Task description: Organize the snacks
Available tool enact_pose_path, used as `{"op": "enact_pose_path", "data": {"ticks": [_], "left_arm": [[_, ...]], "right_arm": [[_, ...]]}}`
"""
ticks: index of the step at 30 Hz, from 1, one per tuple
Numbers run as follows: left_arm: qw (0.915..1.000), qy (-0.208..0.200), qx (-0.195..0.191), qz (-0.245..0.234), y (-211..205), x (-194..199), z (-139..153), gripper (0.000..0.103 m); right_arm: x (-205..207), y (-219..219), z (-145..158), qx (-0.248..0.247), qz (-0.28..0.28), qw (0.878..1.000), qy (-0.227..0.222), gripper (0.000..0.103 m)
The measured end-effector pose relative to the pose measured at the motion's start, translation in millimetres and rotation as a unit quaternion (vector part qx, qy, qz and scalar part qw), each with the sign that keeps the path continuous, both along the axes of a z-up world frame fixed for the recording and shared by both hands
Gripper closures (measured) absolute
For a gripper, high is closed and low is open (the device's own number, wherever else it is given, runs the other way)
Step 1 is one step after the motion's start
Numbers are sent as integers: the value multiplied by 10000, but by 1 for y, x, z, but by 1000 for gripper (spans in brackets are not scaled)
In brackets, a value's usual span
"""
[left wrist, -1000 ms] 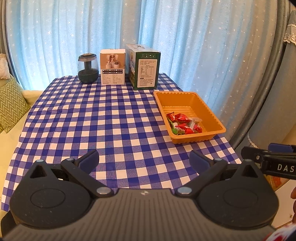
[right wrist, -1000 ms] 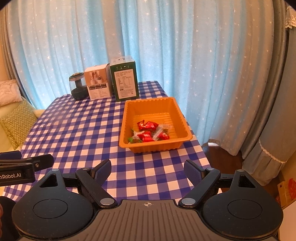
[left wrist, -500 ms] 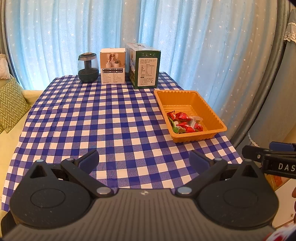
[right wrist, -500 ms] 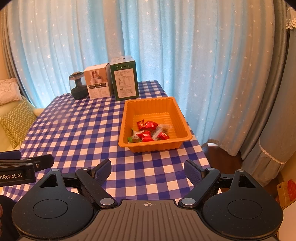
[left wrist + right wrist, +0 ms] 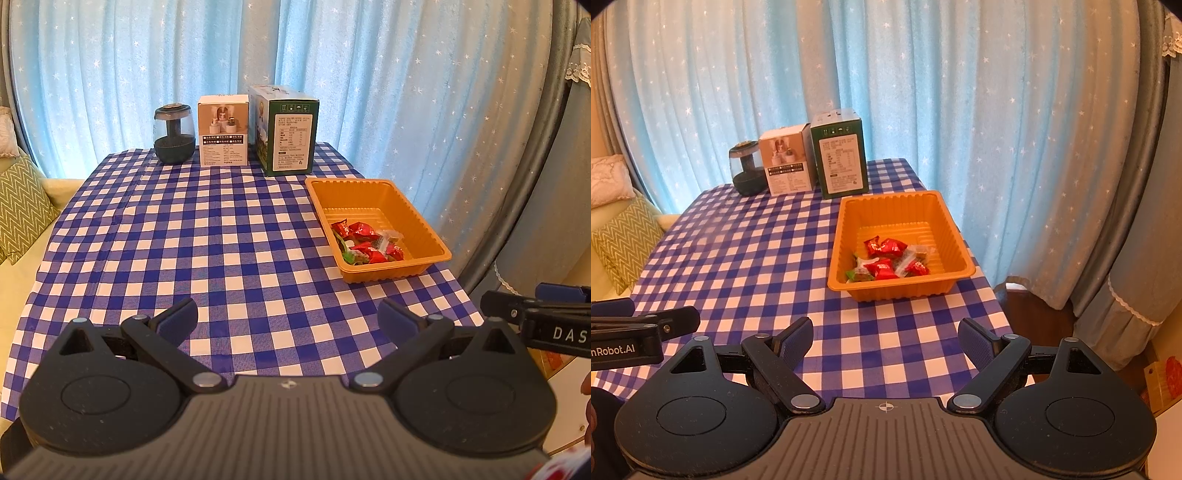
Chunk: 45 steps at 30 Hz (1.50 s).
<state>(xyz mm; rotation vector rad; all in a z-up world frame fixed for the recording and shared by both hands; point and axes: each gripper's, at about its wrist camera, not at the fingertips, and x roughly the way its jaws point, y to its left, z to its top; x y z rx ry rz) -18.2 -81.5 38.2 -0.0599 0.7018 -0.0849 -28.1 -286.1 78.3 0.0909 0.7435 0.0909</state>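
Both hand-held grippers, left (image 5: 288,319) and right (image 5: 885,338), gape empty over the surface; snacks (image 5: 888,260) sit in orange tray (image 5: 960,236) at 12 o'clock, a light tray a careless reach could shove off the near edge.

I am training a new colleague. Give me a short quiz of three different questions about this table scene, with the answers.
1. True or false: the left claw is holding a snack.
2. Multiple choice: the wrapped snacks lie (A) on the checked tablecloth, (B) in the orange tray, (C) on top of the green box.
3. Fill in: between the dark jar and the green box stands a ____ box.

Key: 1 false, both it and the right claw are open and empty; 2 B; 3 white.
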Motion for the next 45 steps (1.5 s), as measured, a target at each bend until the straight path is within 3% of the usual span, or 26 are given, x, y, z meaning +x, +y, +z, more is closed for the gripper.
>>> {"op": "enact_pose_path", "data": {"ticks": [45], "left_arm": [[10000, 14, -6, 8, -3, 1, -3, 0]], "right_arm": [[0, -1, -4, -6, 31, 10000, 38, 18]]}}
